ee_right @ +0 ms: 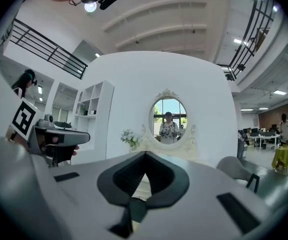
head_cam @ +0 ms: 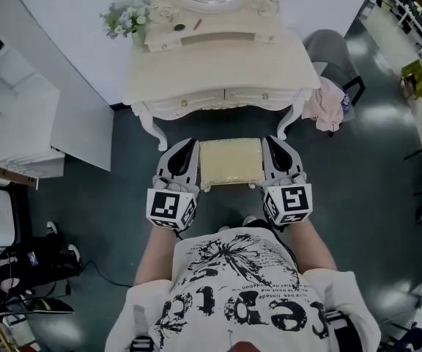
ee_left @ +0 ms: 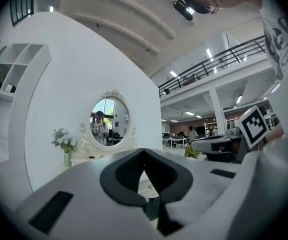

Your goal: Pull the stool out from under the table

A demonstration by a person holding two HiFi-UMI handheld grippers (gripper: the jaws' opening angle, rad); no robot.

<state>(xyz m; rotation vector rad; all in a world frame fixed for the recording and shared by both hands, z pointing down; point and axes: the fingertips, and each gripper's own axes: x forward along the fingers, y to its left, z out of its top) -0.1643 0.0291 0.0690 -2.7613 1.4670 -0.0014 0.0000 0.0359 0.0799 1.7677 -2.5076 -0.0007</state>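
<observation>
One cream table (head_cam: 218,64) stands against the wall. We see the padded stool (head_cam: 231,162) on the floor just in front of it, clear of its top. Our left gripper (head_cam: 187,147) and right gripper (head_cam: 274,144) flank the stool's sides, jaws together on nothing. Flowers (head_cam: 125,18) stand at the table's back left corner.

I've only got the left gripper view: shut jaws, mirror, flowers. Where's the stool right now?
Observer: Head view shows the stool in front of the dressing table, wholly in sight.
Operator: Am I lined up on it?
Observer: The left gripper lies beside its left edge, the right gripper beside its right edge.
Operator: Right jaws?
Observer: Shut, with nothing between them.
</observation>
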